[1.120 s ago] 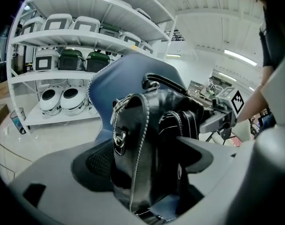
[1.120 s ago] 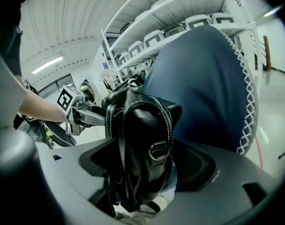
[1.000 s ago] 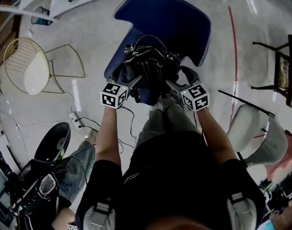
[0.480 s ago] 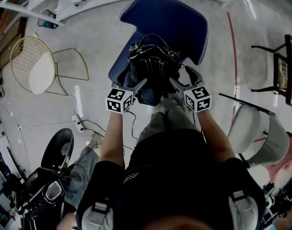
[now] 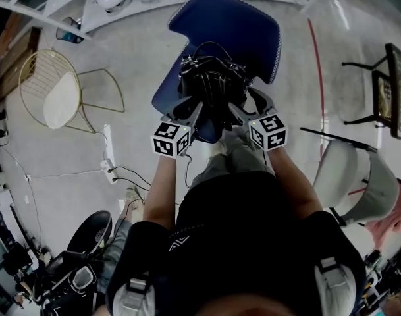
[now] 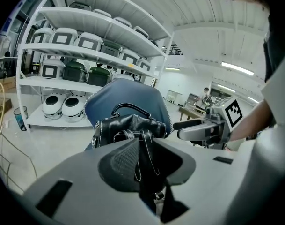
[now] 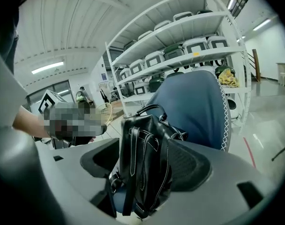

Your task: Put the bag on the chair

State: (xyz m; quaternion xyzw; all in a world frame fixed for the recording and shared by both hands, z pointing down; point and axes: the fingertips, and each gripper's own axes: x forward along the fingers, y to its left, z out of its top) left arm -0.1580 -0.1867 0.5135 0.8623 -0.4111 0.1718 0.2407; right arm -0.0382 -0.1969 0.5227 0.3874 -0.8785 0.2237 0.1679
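Closing on the black bag (image 5: 212, 87), the left gripper (image 6: 149, 150) brings its two jaws together, and a strap with white stitches runs down right between them. The rough pad on its left jaw touches the strap.

The right gripper (image 7: 147, 156) pinches the other end of the bag. The shiny black side and two stitched straps fill the gap between its jaws, and the pad on its right jaw presses on the leather.

So the bag sits between the two grippers, with one on each side of it. Its round handle sticks up just past the jaw tips.

Right under the bag, and reaching on past both grippers, is the blue chair (image 5: 233, 25). Its seat is below the jaws, and its back, with a white stitched edge, stands up behind the bag. The bag looks like it is touching the seat, but from above it is hard to be sure.

Far past the jaw tips stand tall white shelves (image 6: 86, 46) full of white and green machines. Well off to the left of the left gripper, on the grey floor (image 5: 134, 58), is a gold wire chair (image 5: 55, 97) with a white cushion. Off to the right of the right gripper is a pale chair (image 5: 351, 176).
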